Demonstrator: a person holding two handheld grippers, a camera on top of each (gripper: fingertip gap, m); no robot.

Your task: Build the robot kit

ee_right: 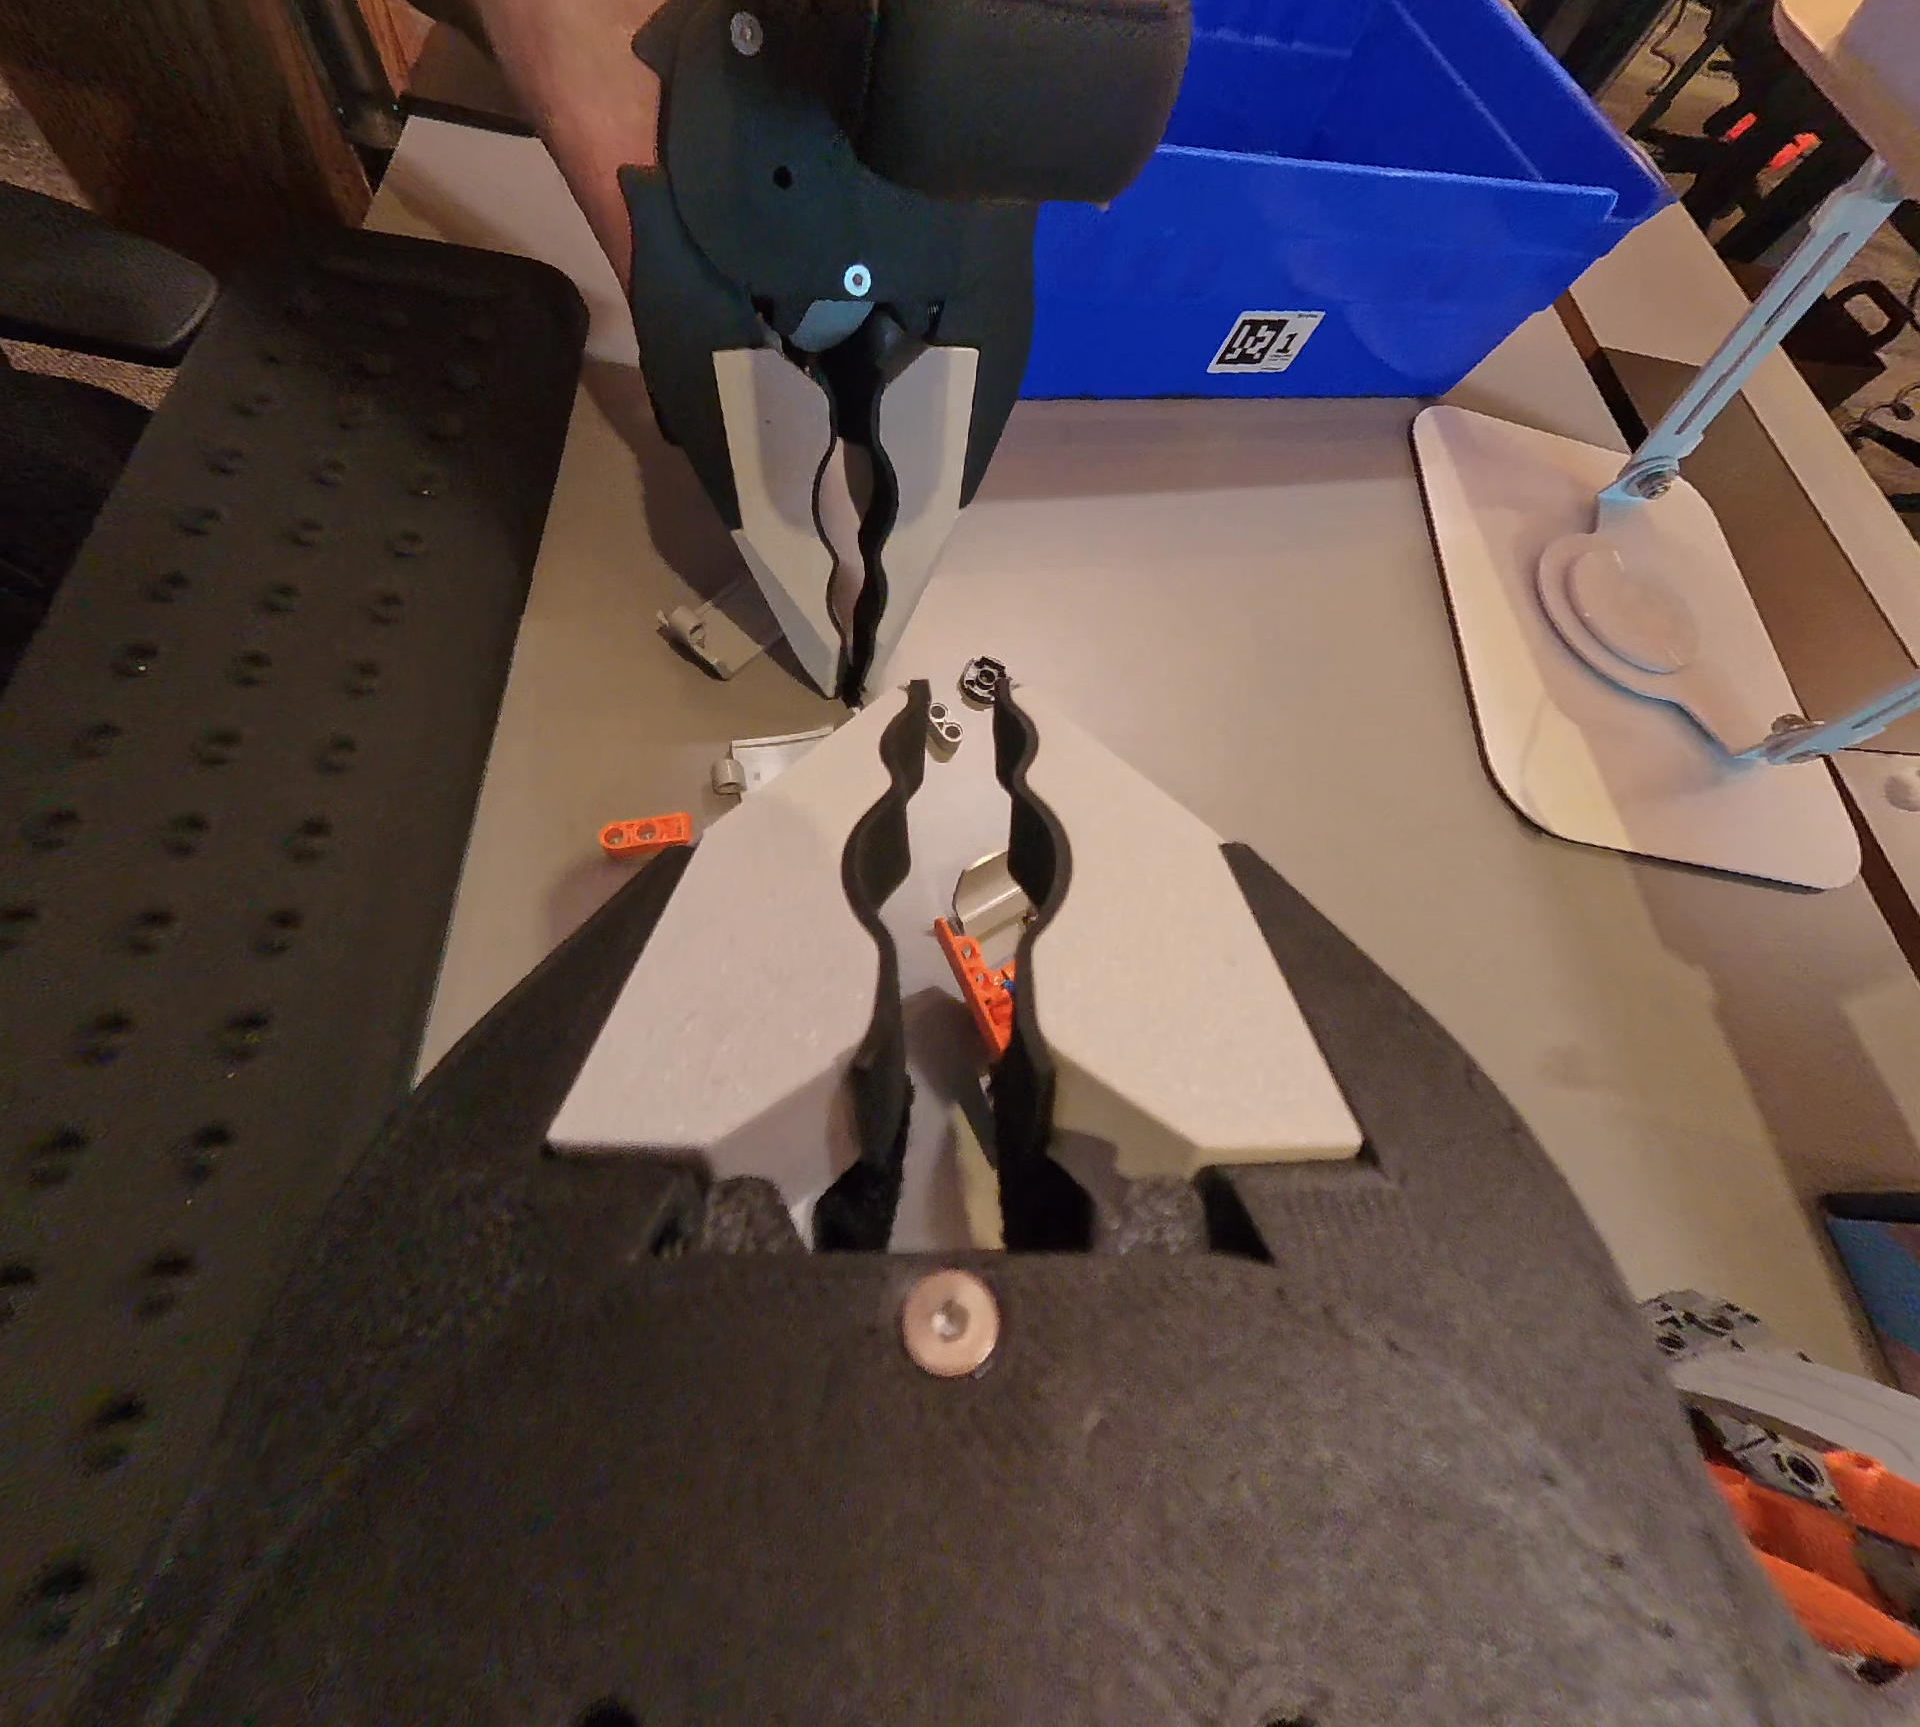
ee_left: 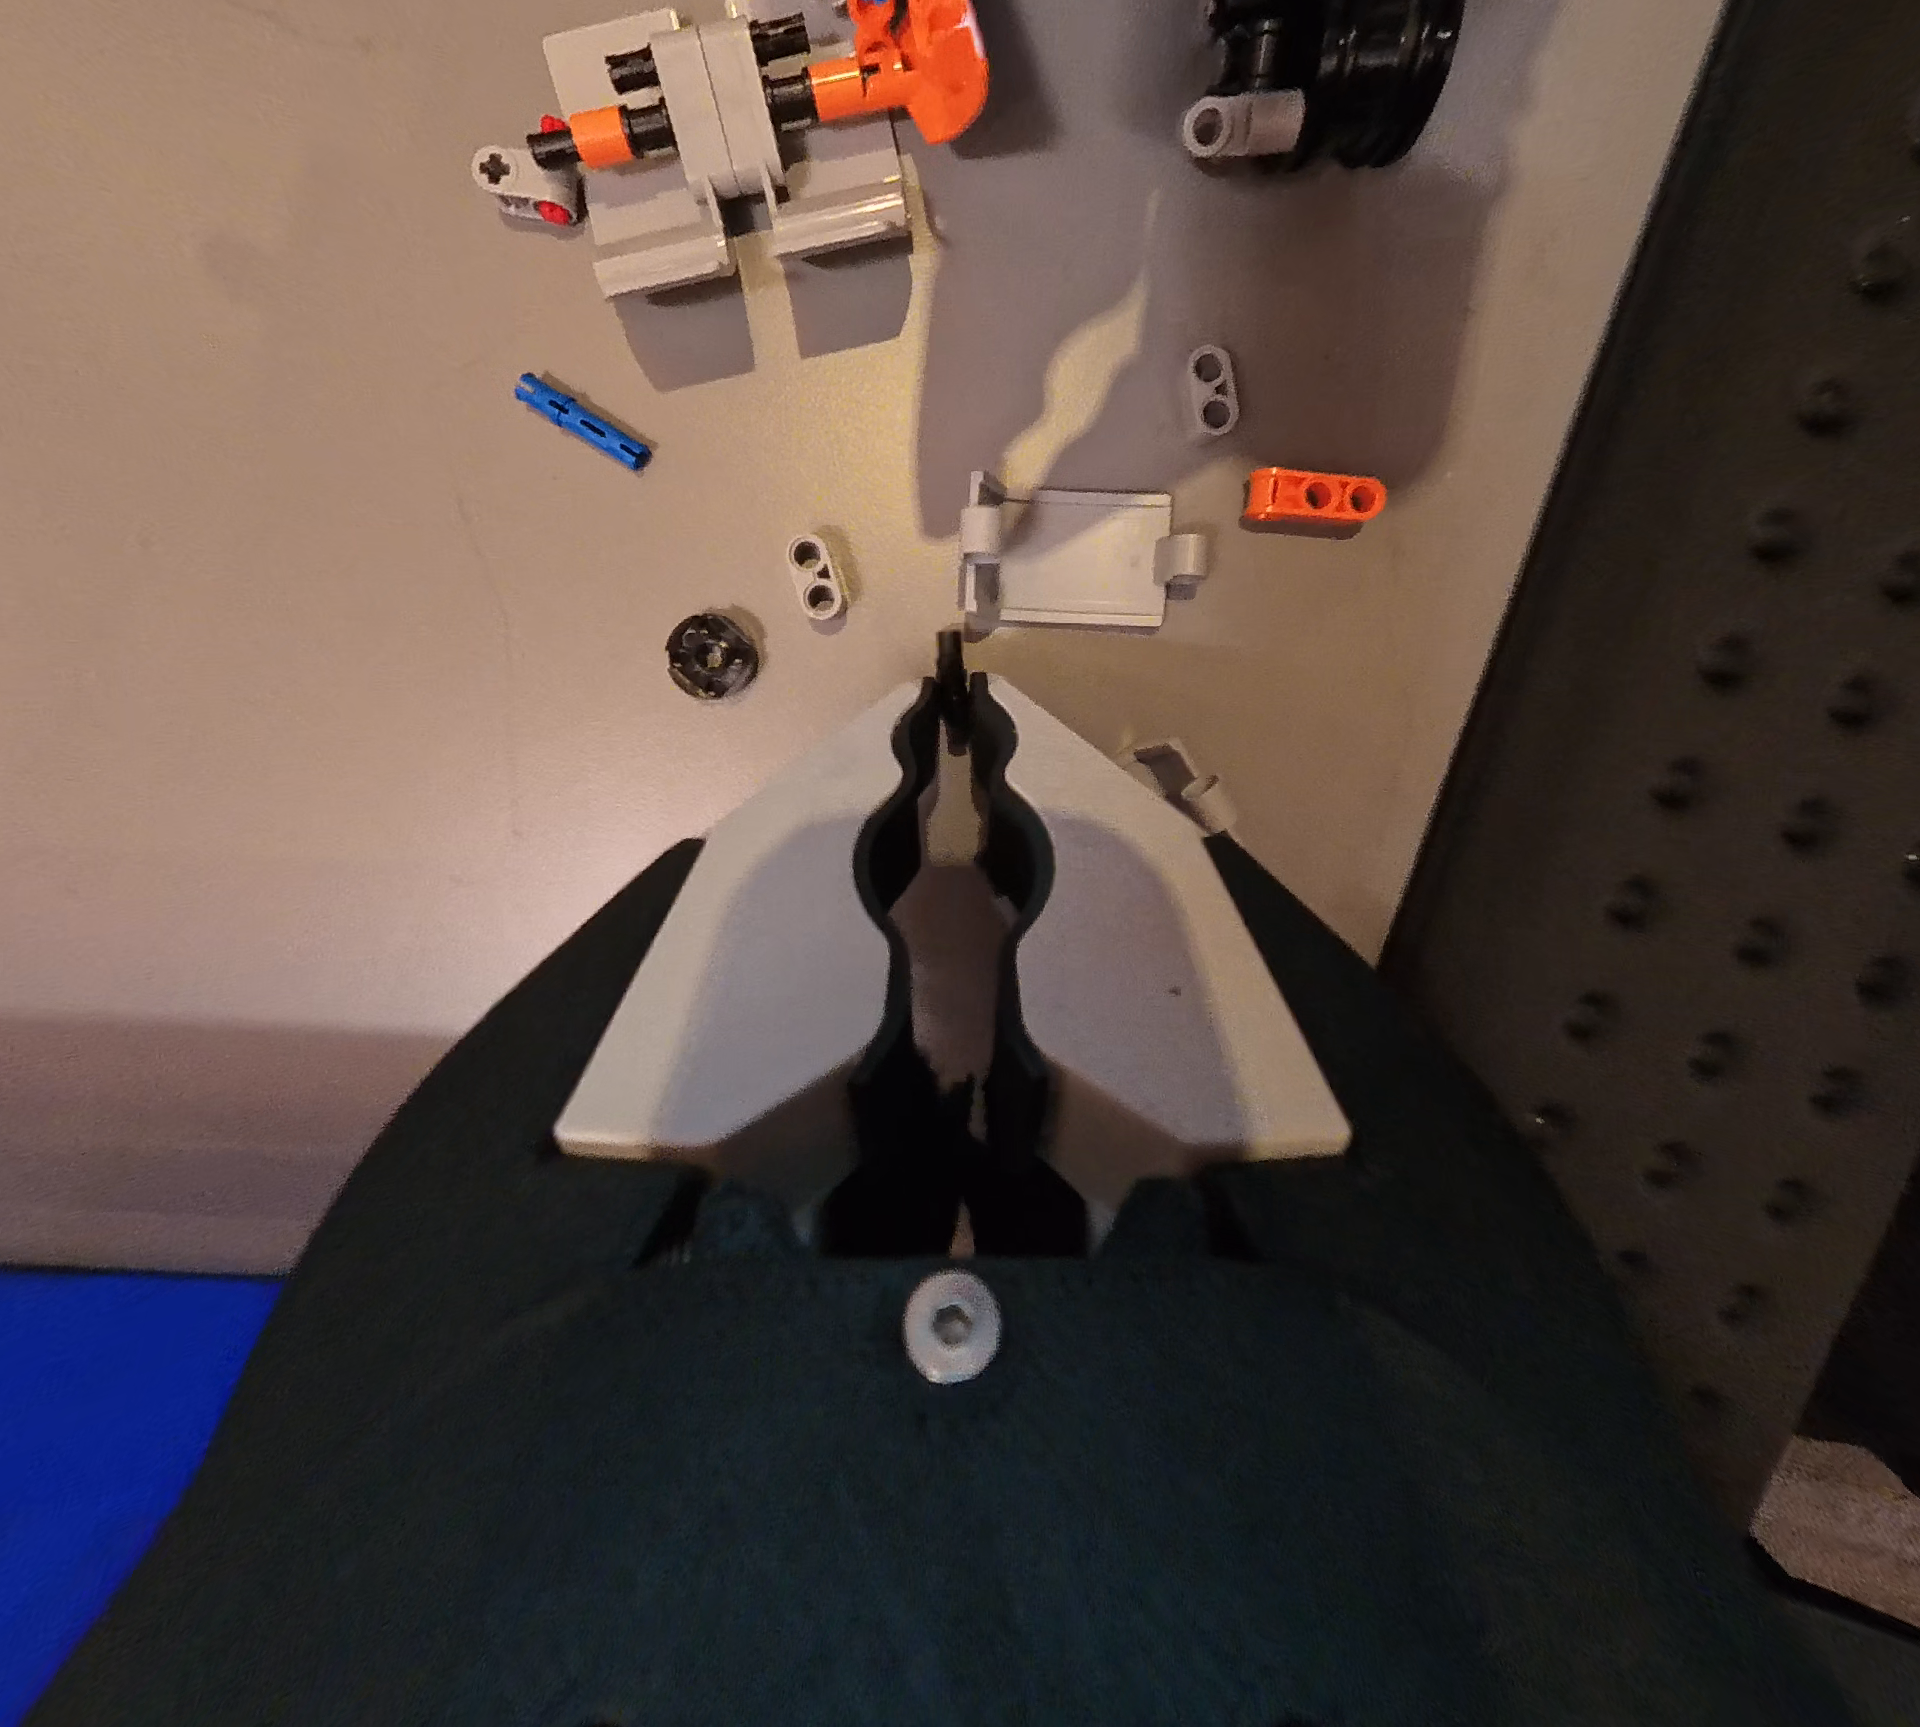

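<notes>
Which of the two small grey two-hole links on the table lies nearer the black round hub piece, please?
The grey link just right of the black hub, left of the grey panel. The other link lies above the orange beam.

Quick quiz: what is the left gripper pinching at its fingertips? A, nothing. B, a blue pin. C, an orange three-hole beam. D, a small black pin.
D: the left gripper is closed on a small black pin, while the blue pin and orange three-hole beam lie loose on the grey tabletop.

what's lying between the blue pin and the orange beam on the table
In the left wrist view, between the blue pin and the orange beam lie a small grey two-hole connector and a flat grey panel.
</notes>
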